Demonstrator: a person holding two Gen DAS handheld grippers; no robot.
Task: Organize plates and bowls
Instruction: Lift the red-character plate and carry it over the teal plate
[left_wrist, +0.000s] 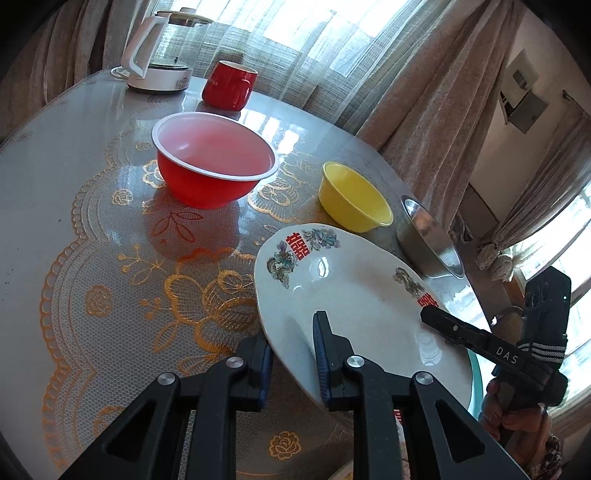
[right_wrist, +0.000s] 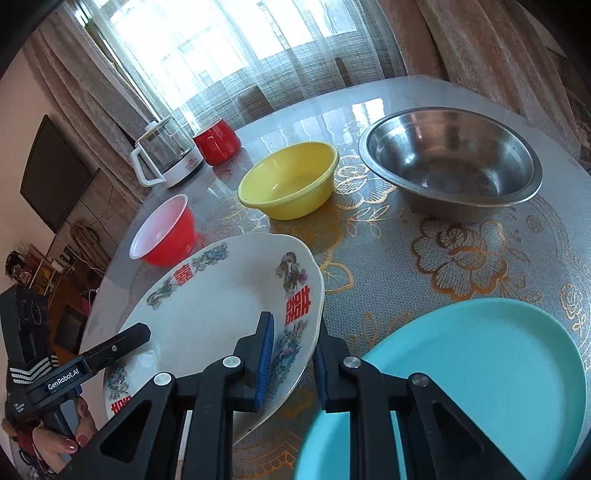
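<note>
Left wrist view: while lifted at a tilt above the tabletop, white porcelain plate straddled at its near rim by left gripper; contact unclear.
Handling: stiff, glazed, slippery, breakable; best pinched at the rim.
Right wrist view: opposite rim between right gripper pads; grip uncertain.
Neighbour: teal plate just beside, near tabletop edge.

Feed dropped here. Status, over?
Left gripper and right gripper both straddle white plate rim, unclamped. Teal plate beside. Nothing blocking.
</note>
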